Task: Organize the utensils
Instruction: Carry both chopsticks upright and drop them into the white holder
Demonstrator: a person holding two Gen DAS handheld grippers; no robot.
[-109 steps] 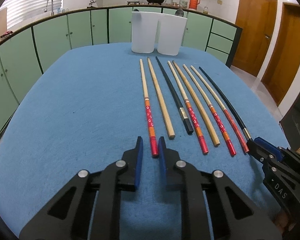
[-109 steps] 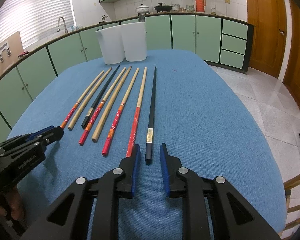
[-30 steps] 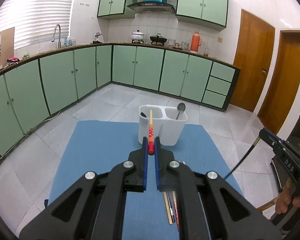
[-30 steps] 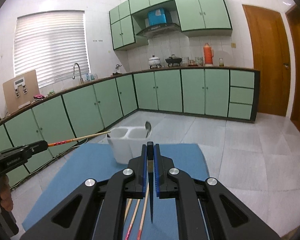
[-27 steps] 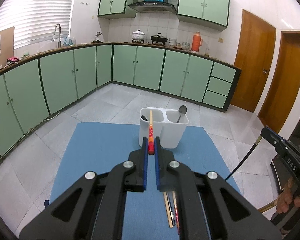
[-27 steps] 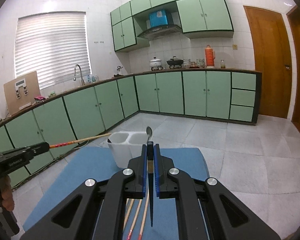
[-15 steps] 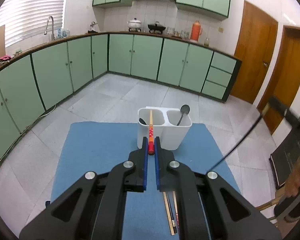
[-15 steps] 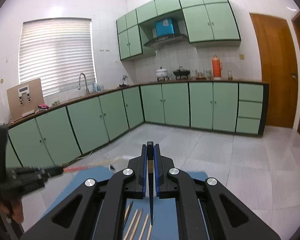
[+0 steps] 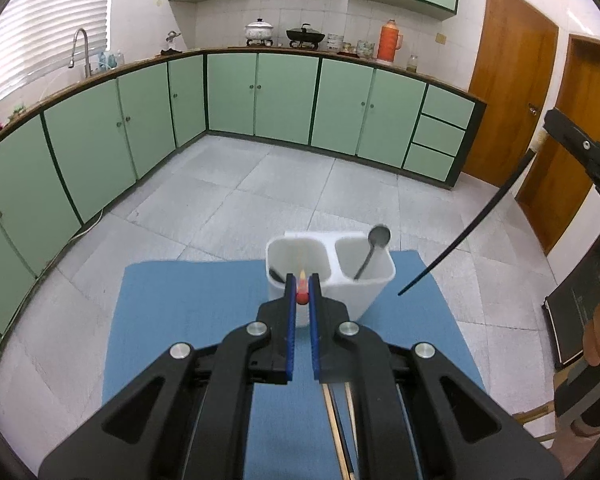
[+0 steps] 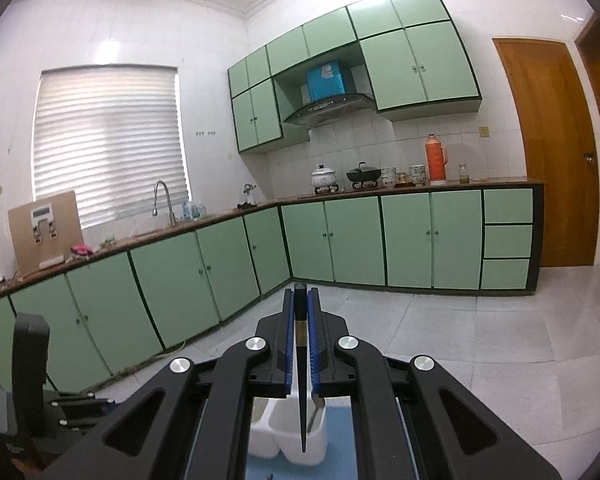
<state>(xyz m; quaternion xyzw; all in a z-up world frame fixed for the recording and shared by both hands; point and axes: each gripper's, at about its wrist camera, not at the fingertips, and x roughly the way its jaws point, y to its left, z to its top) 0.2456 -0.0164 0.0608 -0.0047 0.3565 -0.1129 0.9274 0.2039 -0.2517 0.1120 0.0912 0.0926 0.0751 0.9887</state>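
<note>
left claw: clamped on red-ended chopstick | right claw: clamped on black chopstick | readable writing: cannot tell

Red-ended chopstick points into the white caddy's left compartment.

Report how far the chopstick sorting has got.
Done: nothing sorted yet; the white holder has only a spoon visible. In hand: the left hand-held gripper clamps a red-ended chopstick, the right hand-held gripper a black chopstick, both above the holder. Left: chopsticks on the blue cloth.
</note>
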